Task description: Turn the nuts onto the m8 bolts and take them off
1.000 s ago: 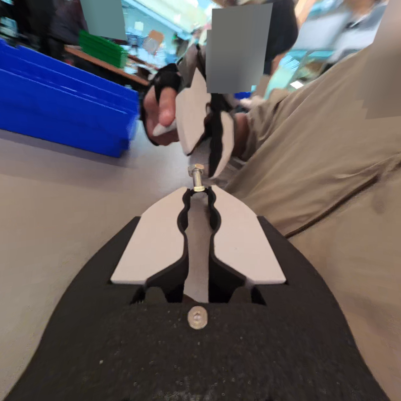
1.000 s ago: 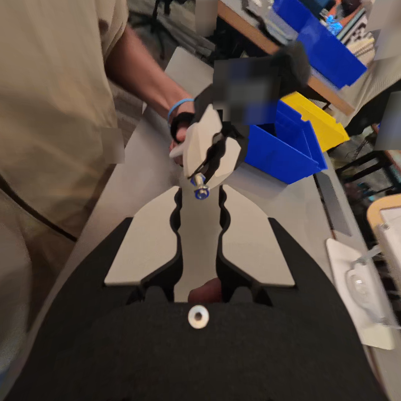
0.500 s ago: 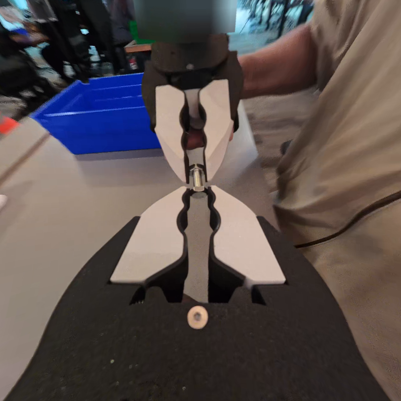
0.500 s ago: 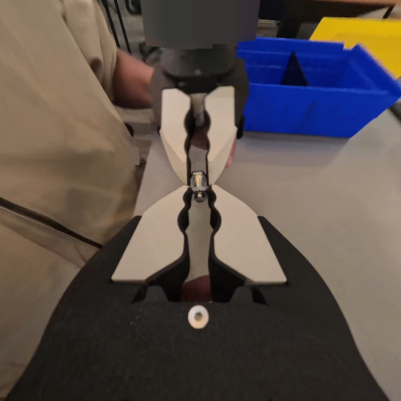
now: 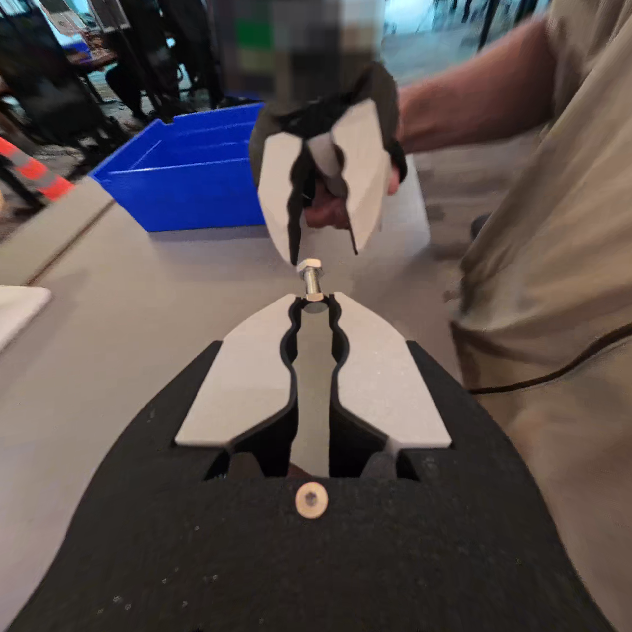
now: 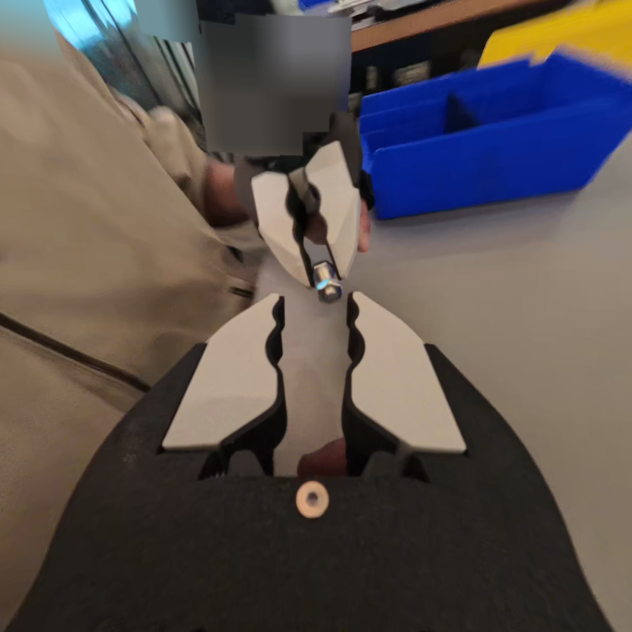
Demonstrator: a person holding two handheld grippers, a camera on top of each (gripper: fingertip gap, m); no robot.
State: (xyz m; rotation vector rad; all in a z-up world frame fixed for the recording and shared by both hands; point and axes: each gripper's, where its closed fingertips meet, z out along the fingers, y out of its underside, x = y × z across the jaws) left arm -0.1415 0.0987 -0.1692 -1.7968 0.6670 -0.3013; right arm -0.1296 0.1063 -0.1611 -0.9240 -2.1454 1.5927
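My left gripper (image 5: 314, 301) is shut on the head of a silver M8 bolt (image 5: 312, 284), which points away from it above the grey table (image 5: 136, 307). A silver nut (image 5: 309, 266) sits on the bolt's far end. My right gripper (image 6: 315, 299) is open and empty, its fingertips just short of the nut (image 6: 327, 290) and a little to either side of it. In the left wrist view the right gripper (image 5: 325, 254) faces me, tilted, with its jaws apart just beyond the nut. In the right wrist view the left gripper (image 6: 325, 278) holds the bolt.
A blue bin (image 5: 191, 178) stands on the table behind the grippers and also shows in the right wrist view (image 6: 496, 147), with a yellow bin (image 6: 547, 41) behind it. A white object (image 5: 17, 314) lies at the left edge. The person's beige shirt (image 5: 547, 239) is close by.
Half a second ago my right gripper was closed around the nut; now it has opened, come off the nut and rolled to a tilt. The left gripper still holds the bolt.
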